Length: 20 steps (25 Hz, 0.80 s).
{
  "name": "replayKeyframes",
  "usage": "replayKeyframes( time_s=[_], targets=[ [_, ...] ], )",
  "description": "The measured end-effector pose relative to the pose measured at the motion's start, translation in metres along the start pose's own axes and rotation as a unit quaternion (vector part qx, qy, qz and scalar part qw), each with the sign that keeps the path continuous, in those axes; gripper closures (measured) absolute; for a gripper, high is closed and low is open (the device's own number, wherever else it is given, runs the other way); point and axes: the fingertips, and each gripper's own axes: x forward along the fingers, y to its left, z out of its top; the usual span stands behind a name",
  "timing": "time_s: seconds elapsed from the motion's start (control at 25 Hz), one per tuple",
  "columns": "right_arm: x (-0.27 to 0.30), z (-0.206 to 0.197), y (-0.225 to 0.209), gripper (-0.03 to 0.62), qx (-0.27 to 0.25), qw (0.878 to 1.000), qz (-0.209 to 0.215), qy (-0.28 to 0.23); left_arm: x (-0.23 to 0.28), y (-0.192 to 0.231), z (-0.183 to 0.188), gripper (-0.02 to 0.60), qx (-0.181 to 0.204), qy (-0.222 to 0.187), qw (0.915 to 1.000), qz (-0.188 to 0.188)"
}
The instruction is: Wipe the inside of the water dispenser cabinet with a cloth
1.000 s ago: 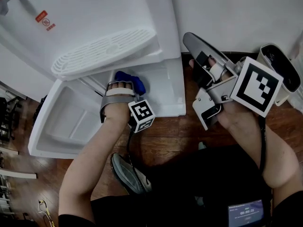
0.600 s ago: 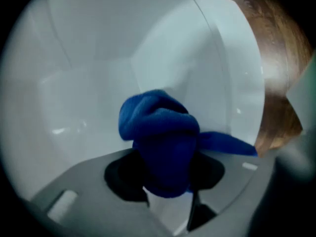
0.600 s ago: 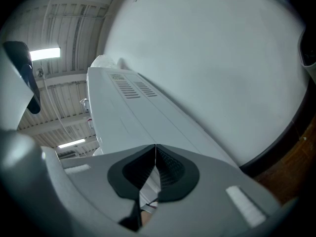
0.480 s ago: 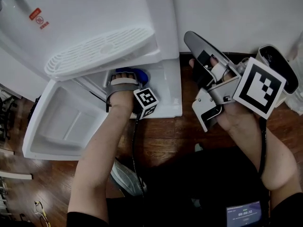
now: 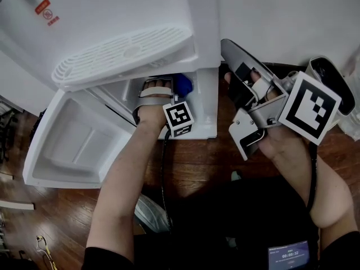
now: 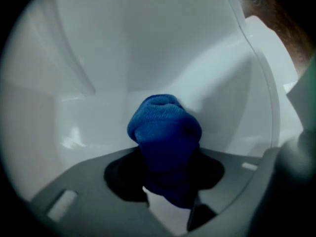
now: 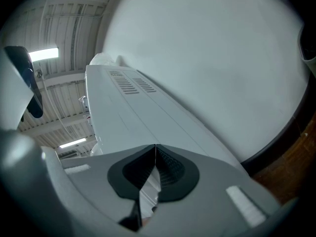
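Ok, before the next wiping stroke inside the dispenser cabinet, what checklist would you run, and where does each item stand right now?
1. Blue cloth clamped in the left gripper: ok, bunched between the fingers.
2. Cloth inside the cabinet: ok, white walls surround it.
3. Cloth pressed against a cabinet surface: cannot tell; the contact is not visible.
4. Cabinet door out of the way: ok, swung wide open on the head view's left.
5. Right gripper clear of the work: ok, shut, empty, held up outside the cabinet.
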Motion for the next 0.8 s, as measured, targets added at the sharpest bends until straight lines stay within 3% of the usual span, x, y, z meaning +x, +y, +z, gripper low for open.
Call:
replayKeyframes(
  time_s=[0.12, 0.24, 0.4, 0.44, 0.52, 0.6, 0.68, 0.8],
  targets=[
    [-0.001, -0.002, -0.002, 0.588, 0.001, 1.000, -0.009, -0.002, -0.011, -0.009, 0.008, 0.382, -0.079, -0.051, 0.9953, -0.024],
    [-0.002, 0.001, -0.003, 0.588, 0.001, 1.000, -0.013, -0.013, -0.039, -0.030, 0.013, 0.385, -0.185, -0.097, 0.9728, -0.100],
    [-0.004, 0.004, -0.006, 0.588, 0.001, 1.000, -0.017, -0.022, -0.091, -0.065, 0.020, 0.383, -0.187, -0.142, 0.9581, -0.163],
    [-0.004, 0.005, -0.006, 0.588, 0.000, 1.000, -0.017, -0.023, -0.106, -0.072, 0.022, 0.383, -0.194, -0.154, 0.9505, -0.187],
    [-0.004, 0.005, -0.004, 0.588, -0.002, 1.000, -0.017, -0.023, -0.134, -0.082, 0.026, 0.383, -0.238, -0.179, 0.9214, -0.250],
    [-0.004, 0.004, -0.004, 0.588, -0.002, 1.000, -0.018, -0.022, -0.149, -0.075, 0.022, 0.382, -0.325, -0.188, 0.8827, -0.282],
    [-0.004, 0.005, -0.003, 0.588, -0.004, 1.000, -0.018, -0.022, -0.142, -0.047, 0.004, 0.380, -0.425, -0.176, 0.8539, -0.243],
    [-0.003, 0.004, -0.001, 0.588, -0.003, 1.000, -0.015, -0.020, -0.110, 0.001, -0.027, 0.379, -0.518, -0.137, 0.8350, -0.126]
  ],
)
